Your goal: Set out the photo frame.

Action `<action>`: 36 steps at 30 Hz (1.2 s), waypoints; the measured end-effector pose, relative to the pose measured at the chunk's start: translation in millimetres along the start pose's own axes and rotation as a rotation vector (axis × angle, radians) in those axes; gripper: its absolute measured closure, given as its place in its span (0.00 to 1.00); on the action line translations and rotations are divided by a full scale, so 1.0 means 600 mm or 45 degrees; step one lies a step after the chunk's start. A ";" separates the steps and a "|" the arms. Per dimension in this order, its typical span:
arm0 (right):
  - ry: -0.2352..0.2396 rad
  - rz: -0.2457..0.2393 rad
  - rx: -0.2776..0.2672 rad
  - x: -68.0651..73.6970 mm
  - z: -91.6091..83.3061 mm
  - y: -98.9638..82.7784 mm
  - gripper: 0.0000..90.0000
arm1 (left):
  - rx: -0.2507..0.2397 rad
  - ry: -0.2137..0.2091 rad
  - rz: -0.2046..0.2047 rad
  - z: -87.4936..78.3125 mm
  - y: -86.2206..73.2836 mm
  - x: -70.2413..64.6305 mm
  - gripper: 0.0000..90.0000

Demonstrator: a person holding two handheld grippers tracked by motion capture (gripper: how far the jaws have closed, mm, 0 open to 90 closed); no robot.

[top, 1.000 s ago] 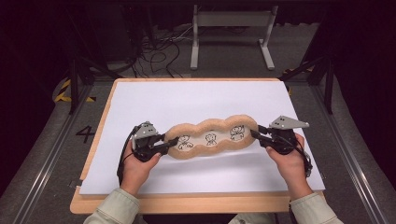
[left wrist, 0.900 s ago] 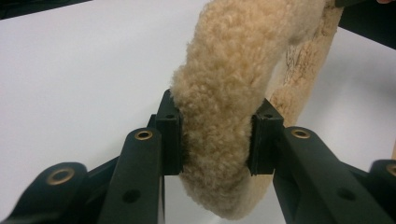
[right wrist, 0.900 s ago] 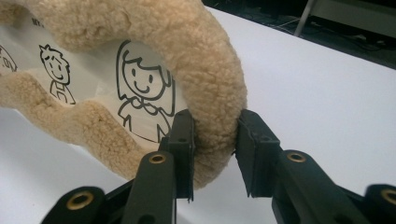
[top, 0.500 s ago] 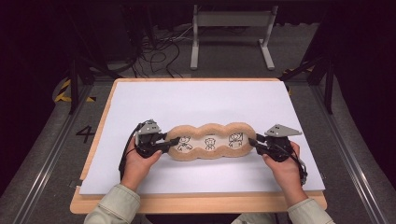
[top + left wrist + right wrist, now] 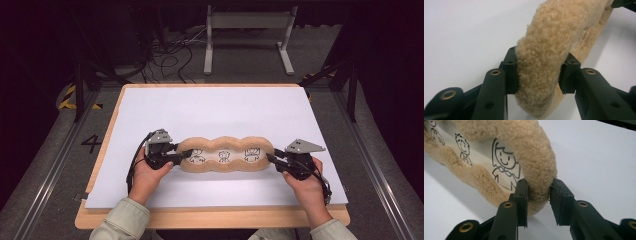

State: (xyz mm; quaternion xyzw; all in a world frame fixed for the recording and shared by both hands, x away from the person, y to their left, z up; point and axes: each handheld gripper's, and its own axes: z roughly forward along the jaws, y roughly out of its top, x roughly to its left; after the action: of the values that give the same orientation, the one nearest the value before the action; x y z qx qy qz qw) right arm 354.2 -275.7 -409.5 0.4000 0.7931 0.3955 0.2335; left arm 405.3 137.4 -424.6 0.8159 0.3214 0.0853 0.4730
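Observation:
A long tan fleece cushion (image 5: 224,156) with three cartoon figures on its pale inner face lies across the white sheet (image 5: 210,110). My left gripper (image 5: 184,154) holds its left end. In the left gripper view the pads (image 5: 512,75) still touch both sides of the fleecy rim (image 5: 549,37), though the jaws have just been opening. My right gripper (image 5: 272,157) is shut on the right end. In the right gripper view the rim (image 5: 534,152) is pinched between the jaws of this gripper (image 5: 539,195), beside a drawn girl.
The sheet covers a wooden table whose front edge (image 5: 210,216) runs by the person's sleeves. Behind the table stand a white metal frame (image 5: 247,30) and loose cables (image 5: 165,55) on the dark floor. A "4" (image 5: 91,143) marks the floor at left.
The right gripper has sunk toward the table with the cushion's right end, so the cushion lies flatter. The left gripper has stayed in place.

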 end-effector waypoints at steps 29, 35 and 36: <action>0.163 -0.056 -0.061 -0.029 -0.028 0.006 0.31 | -0.079 0.158 -0.015 -0.085 -0.047 -0.012 0.26; 0.189 -0.071 -0.042 -0.035 -0.035 0.003 0.25 | -0.101 0.159 -0.016 -0.098 -0.050 -0.011 0.26; 0.201 -0.079 -0.033 -0.036 -0.037 0.003 0.23 | -0.102 0.163 -0.016 -0.100 -0.051 -0.011 0.25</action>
State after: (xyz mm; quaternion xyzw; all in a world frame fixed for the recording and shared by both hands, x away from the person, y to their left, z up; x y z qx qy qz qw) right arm 352.1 -302.3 -394.2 0.3397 0.8159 0.4287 0.1874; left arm 360.2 187.2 -416.4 0.7872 0.3524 0.1469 0.4843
